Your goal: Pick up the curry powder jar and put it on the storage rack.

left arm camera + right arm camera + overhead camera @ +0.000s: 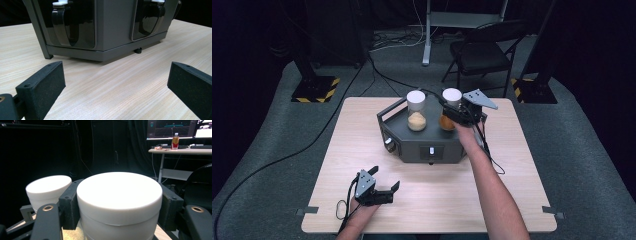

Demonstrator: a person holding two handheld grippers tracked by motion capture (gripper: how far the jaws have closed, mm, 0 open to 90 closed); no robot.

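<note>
A dark hexagonal machine (424, 145) stands at the middle back of the wooden table (512, 165). On it stand two clear jars with white lids, both holding orange-tan grains: the left jar (416, 111) and the right jar (451, 100). My right gripper (455, 114) is shut on the right jar, whose lid (119, 195) sits between the pads. The left jar's lid (48, 187) shows beside it. My left gripper (387, 186) rests open near the table's front left, facing the machine's base (100, 30), with nothing between its pads.
A folding chair (484, 52) and a desk leg (427, 35) stand behind the table. Black cables trail across the grey floor at left. Hazard-striped stand bases (314, 90) sit at both back corners. A desk with monitors and a bottle (175, 142) lies far off.
</note>
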